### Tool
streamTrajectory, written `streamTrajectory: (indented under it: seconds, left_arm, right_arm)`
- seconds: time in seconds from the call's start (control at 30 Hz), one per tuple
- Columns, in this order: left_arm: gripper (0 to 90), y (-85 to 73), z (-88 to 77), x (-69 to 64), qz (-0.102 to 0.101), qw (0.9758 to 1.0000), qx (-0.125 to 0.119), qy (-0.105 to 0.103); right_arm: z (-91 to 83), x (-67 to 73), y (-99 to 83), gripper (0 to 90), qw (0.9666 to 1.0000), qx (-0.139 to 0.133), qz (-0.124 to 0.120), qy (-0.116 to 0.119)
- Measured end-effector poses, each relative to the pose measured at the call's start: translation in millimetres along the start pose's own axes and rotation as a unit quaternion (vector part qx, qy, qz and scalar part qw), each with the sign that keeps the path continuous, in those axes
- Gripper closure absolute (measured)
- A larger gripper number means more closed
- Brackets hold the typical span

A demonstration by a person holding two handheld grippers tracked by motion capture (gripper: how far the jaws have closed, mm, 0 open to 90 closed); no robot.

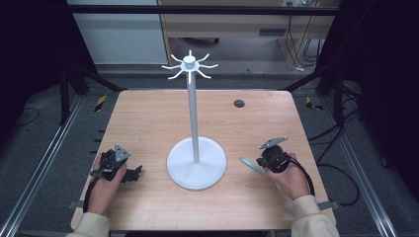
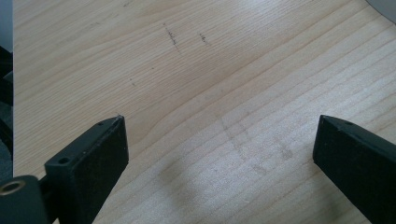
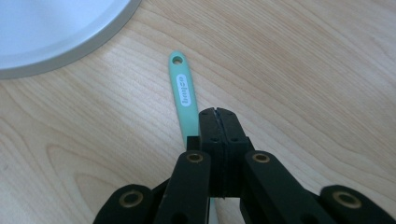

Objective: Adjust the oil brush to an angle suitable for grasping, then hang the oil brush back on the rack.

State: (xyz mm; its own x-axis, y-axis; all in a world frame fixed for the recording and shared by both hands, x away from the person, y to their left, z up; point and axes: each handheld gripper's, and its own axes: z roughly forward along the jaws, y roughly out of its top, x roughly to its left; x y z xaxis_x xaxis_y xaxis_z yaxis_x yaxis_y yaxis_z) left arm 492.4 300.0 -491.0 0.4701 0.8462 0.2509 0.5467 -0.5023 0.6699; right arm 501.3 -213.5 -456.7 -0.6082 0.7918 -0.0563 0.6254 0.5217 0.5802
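Note:
A white stand has a round base (image 1: 184, 174), a tall pole and a ring of hooks (image 1: 189, 66) at the top, and it stands mid-table. Its base rim (image 3: 56, 42) fills the upper left corner of the right gripper view. A mint-green utensil handle (image 3: 182, 88) with a hanging hole lies on the wood right of the base, seen from above as a handle (image 1: 249, 165). My right gripper (image 3: 217, 112) is shut, jaws flush together, and the handle runs on under its left jaw. My left gripper (image 2: 219, 140) is open over bare wood, at the table's left (image 1: 132, 174).
The wooden table (image 1: 148, 118) has a small dark round inlay (image 1: 239, 103) at the back right. Black frame rails and cables run along both sides of the table on the floor.

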Motion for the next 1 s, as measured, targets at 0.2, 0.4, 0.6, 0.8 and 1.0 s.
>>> streamTrajectory:
  seconds: [0.2,0.4,0.6,0.8,1.0]
  left_arm:
    - [2.9,-0.7,-0.7,1.5,-0.002,1.0,0.0,0.002]
    - [2.9,-0.7,-0.3,1.2,-0.002,1.0,0.001,0.002]
    - [2.9,-0.9,-0.4,1.6,-0.003,1.0,0.0,0.002]
    - [2.9,-0.7,-0.4,1.4,-0.003,1.0,0.001,0.002]
    - [2.9,-1.1,-0.6,2.0,-0.004,1.0,0.001,0.003]
  right_arm:
    - [-11.0,-1.3,-0.1,90.0,0.9997,0.018,-0.012,-0.006]
    - [-15.7,-3.6,-1.0,89.1,0.9996,0.027,-0.01,-0.009]
    - [-18.9,-4.6,-1.2,87.3,0.9989,0.041,-0.018,-0.011]
    - [-22.6,-5.1,-0.2,80.2,0.9982,0.054,-0.027,-0.007]
    - [-25.2,-6.0,2.2,73.8,0.9974,0.065,-0.029,-0.008]
